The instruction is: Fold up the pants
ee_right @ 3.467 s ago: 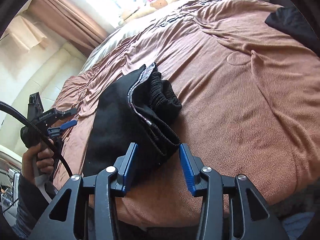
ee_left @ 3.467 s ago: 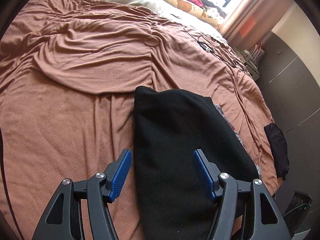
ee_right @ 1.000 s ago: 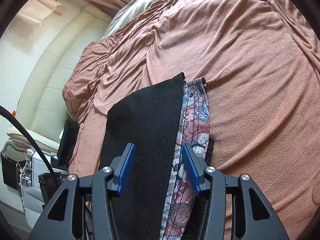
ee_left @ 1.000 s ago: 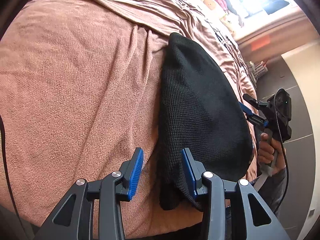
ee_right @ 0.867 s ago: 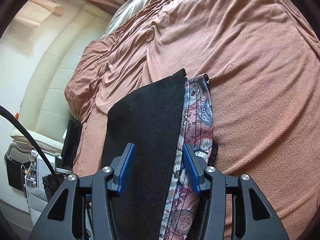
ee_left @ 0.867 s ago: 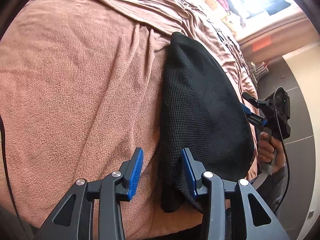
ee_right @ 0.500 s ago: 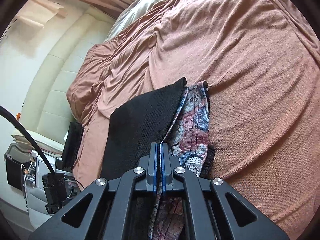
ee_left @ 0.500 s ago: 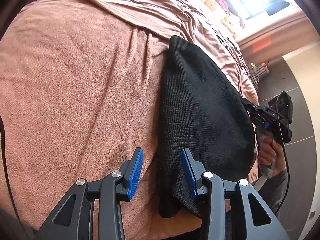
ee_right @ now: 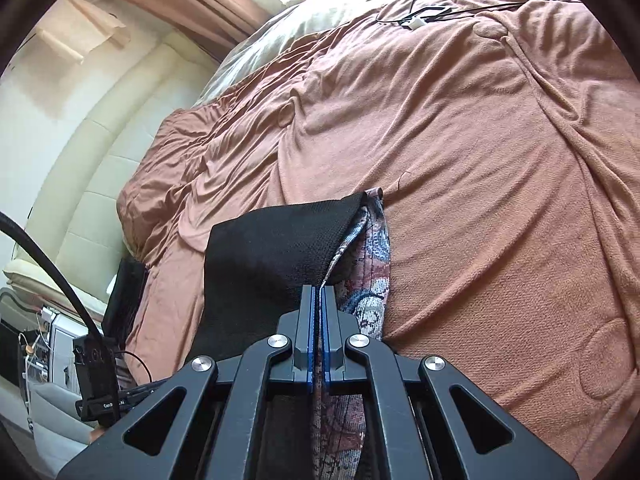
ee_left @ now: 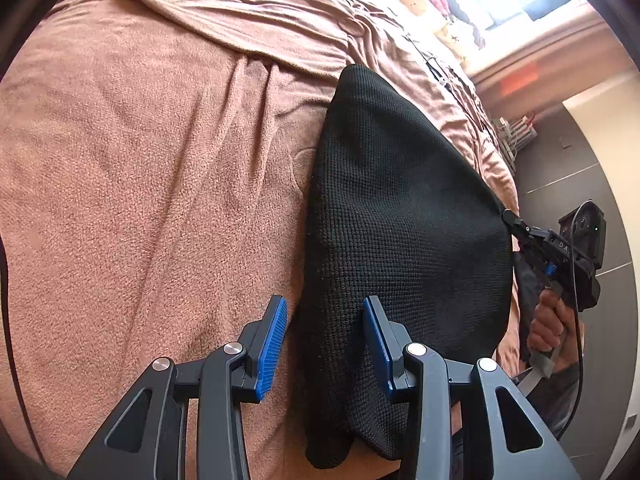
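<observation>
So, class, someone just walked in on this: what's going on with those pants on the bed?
A person is folding black knit pants on a bed covered by a brown blanket, a handheld gripper in each hand. The right gripper is shut on the pants' side edge, where a patterned lining shows. The left gripper is open, its pads straddling the opposite edge without pressing it. The pants lie partly folded.

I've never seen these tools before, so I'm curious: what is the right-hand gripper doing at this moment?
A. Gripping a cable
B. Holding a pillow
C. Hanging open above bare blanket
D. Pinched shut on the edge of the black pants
D: the right gripper has its blue pads pressed together on the edge of the black pants, which lie on the brown blanket.
</observation>
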`<state>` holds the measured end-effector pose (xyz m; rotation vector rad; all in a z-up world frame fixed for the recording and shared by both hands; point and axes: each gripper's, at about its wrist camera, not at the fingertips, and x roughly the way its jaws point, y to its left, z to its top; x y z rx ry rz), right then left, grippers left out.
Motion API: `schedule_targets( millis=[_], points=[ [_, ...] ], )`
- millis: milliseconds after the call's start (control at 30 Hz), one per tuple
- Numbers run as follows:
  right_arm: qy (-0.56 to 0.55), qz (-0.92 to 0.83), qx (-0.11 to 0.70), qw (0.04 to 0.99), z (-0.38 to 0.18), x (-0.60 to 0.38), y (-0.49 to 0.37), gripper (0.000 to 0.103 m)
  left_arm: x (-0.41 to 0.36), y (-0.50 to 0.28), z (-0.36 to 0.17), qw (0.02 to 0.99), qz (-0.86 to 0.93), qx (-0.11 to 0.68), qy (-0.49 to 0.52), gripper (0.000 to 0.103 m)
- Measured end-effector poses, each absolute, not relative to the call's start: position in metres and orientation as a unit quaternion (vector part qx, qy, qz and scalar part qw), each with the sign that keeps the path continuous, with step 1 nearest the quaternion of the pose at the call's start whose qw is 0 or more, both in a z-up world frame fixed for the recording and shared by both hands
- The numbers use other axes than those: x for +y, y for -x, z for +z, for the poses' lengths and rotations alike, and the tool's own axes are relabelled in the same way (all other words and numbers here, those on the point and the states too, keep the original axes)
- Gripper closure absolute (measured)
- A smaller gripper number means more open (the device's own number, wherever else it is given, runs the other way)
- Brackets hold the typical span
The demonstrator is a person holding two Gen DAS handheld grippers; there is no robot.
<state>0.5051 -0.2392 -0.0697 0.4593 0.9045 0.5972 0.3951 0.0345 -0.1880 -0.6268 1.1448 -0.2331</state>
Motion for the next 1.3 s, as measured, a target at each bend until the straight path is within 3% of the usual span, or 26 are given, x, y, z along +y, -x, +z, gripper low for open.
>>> schedule_targets(
  millis=[167, 367, 567, 633, 700, 733, 1233, 1300],
  points=[
    [-0.205, 0.253, 0.417, 0.849, -0.062, -0.235, -0.501, 0.103, 0.027, -0.394, -0.196, 0.783, -0.117, 0.535, 0.296, 0.061],
    [-0.163, 0.210, 0.465, 0.844, -0.087, -0.218, -0.507, 0.103, 0.023, -0.396, -0.201, 0.777, -0.121, 0.539, 0.302, 0.061],
    [-0.152, 0.217, 0.471, 0.842, -0.077, -0.210, -0.491, 0.099, 0.020, -0.396, -0.198, 0.778, -0.129, 0.537, 0.300, 0.068],
    [-0.160, 0.229, 0.473, 0.836, -0.074, -0.214, -0.484, 0.079, 0.020, -0.396, -0.198, 0.777, -0.130, 0.536, 0.303, 0.069],
    [-0.168, 0.239, 0.469, 0.833, -0.074, -0.226, -0.482, 0.039, 0.022, -0.394, -0.198, 0.777, -0.131, 0.535, 0.304, 0.069],
    [-0.169, 0.242, 0.465, 0.835, -0.071, -0.227, -0.477, 0.037, 0.022, -0.393, -0.198, 0.778, -0.131, 0.534, 0.305, 0.069],
    [-0.156, 0.265, 0.505, 0.807, -0.099, -0.230, -0.462, 0.037, 0.024, -0.384, -0.198, 0.773, -0.133, 0.532, 0.319, 0.069],
    [-0.167, 0.268, 0.508, 0.801, -0.103, -0.233, -0.463, 0.044, 0.026, -0.380, -0.200, 0.770, -0.132, 0.532, 0.326, 0.066]
  ],
)
